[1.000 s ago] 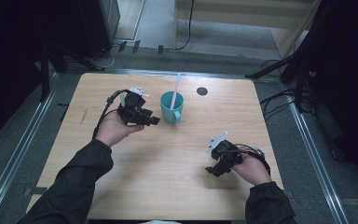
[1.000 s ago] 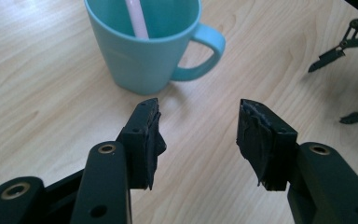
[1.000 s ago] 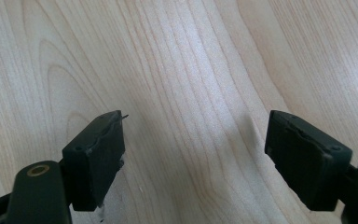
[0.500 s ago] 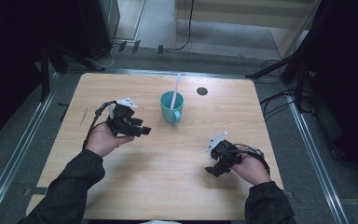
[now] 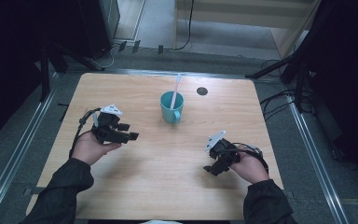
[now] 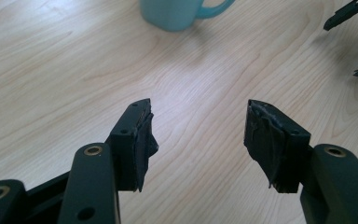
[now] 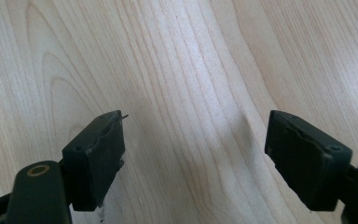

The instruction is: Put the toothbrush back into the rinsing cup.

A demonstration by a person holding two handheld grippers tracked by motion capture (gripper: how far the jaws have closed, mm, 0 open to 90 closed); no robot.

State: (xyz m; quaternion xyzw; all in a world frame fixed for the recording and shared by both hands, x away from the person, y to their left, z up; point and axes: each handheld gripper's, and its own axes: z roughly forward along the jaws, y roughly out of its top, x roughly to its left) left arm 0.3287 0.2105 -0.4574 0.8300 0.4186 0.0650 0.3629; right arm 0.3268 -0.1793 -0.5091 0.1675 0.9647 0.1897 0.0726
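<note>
1. A teal mug (image 5: 172,107) stands upright near the middle of the wooden table (image 5: 168,186), with a pink-and-white toothbrush (image 5: 175,88) leaning inside it, head up past the rim.
2. The left gripper (image 5: 129,132) is held above the table, well to the left of the mug, jaws wide apart and empty, pointing toward the mug, whose base shows at the top of its own view (image 6: 170,14). That aim suggests the mug or toothbrush is its target.
3. The right gripper (image 5: 213,168) sits low near the table's right front, well apart from the mug, jaws spread and holding nothing; it looks parked out of the way.
</note>
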